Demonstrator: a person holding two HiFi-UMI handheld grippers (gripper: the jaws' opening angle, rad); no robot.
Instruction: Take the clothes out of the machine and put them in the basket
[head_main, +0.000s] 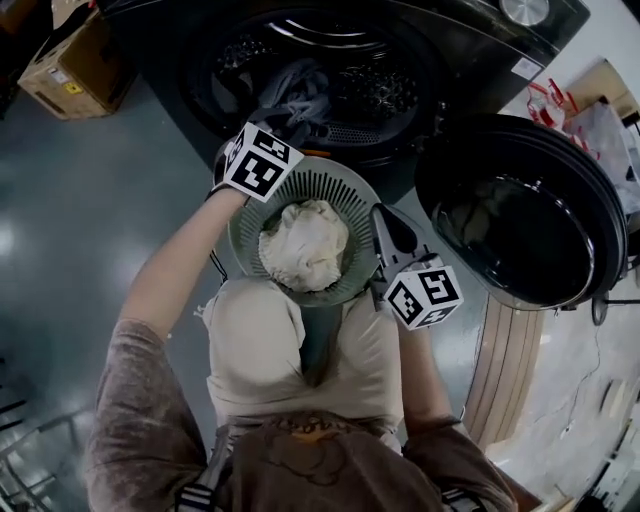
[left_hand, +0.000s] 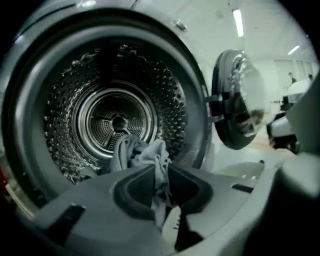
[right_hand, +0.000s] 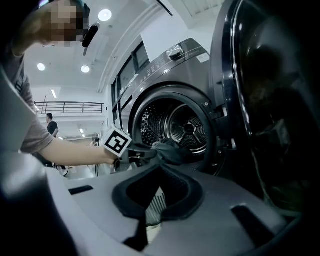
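Grey garment (left_hand: 142, 152) is clamped in the left gripper (left_hand: 160, 172). The jaws are narrowed onto the cloth, which is bunched above them and trails down between the pads. The garment is held at the mouth of the drum (left_hand: 117, 120), just outside the opening, above the far rim of the basket (head_main: 330, 180). Part of it is seen in the head view hanging back into the drum opening.

Cream cloth (head_main: 305, 245) is already lying in the basket as a crumpled heap in the middle. The basket is round, grey and ribbed, and is held in front of the person's torso, below the machine opening.

Right gripper (head_main: 383, 225) is closed on the basket's right rim. A ribbed strip of the rim is seen pinched between its jaws in the right gripper view.

Machine door (head_main: 520, 210) is swung fully open to the right, and its dark glass bowl faces up toward the head camera. No other clothes can be made out in the perforated drum wall area seen from the left gripper view.

A cardboard box (head_main: 75, 60) is set on the floor left of the machine.
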